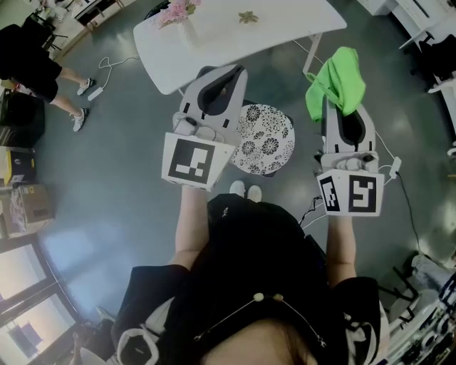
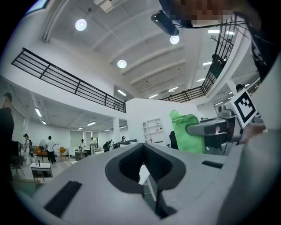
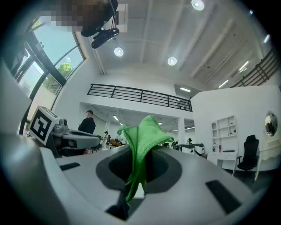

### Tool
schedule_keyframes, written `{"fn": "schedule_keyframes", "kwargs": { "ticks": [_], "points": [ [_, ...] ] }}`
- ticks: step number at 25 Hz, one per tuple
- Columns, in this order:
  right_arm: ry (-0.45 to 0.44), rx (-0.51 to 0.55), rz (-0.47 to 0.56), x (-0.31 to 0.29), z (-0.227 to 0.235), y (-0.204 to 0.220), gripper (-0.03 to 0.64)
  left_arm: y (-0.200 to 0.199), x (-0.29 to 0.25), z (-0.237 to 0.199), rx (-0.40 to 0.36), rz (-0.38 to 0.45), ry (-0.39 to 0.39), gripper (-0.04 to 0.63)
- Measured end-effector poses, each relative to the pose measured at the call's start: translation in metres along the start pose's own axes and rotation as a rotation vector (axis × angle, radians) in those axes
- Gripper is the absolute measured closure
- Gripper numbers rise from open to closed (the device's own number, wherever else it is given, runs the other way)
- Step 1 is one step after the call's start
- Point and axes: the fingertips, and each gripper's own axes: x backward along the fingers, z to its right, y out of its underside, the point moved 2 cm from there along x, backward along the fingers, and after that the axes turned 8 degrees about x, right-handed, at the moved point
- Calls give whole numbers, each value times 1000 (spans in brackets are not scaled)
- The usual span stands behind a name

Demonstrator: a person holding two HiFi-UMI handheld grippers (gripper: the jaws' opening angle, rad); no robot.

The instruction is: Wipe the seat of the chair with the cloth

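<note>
The chair's round seat [image 1: 265, 139], white with a black flower pattern, stands on the floor just ahead of the person's feet, between the two raised grippers. My right gripper [image 1: 343, 112] is shut on a bright green cloth [image 1: 340, 80], held up to the right of the seat. The cloth [image 3: 142, 132] sticks out past the right gripper's [image 3: 139, 147] jaws and droops. My left gripper [image 1: 219, 77] is held above the seat's left edge; its jaws stand shut with nothing in them [image 2: 143, 151]. From the left gripper view the cloth [image 2: 186, 132] shows beside it.
A white table [image 1: 285, 32] with pink flowers [image 1: 178, 11] stands just beyond the chair. A person [image 1: 32, 68] stands at the far left near cardboard boxes [image 1: 28, 203]. A cable [image 1: 107, 68] lies on the grey floor. Equipment crowds the lower right corner.
</note>
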Motion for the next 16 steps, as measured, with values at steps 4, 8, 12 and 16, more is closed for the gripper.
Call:
{"fn": "schedule_keyframes", "kwargs": {
  "ticks": [4, 8, 12, 16],
  "points": [
    [8, 3, -1, 4, 4, 0, 569, 0, 0, 5, 4, 5, 3, 591],
    [6, -19, -1, 6, 6, 0, 568, -2, 1, 6, 11, 11, 0, 591],
    [9, -14, 5, 10, 7, -4, 568, -3, 5, 8, 14, 13, -7, 591],
    [8, -12, 7, 12, 4, -5, 568, -2, 9, 8, 14, 15, -12, 591]
  ]
}}
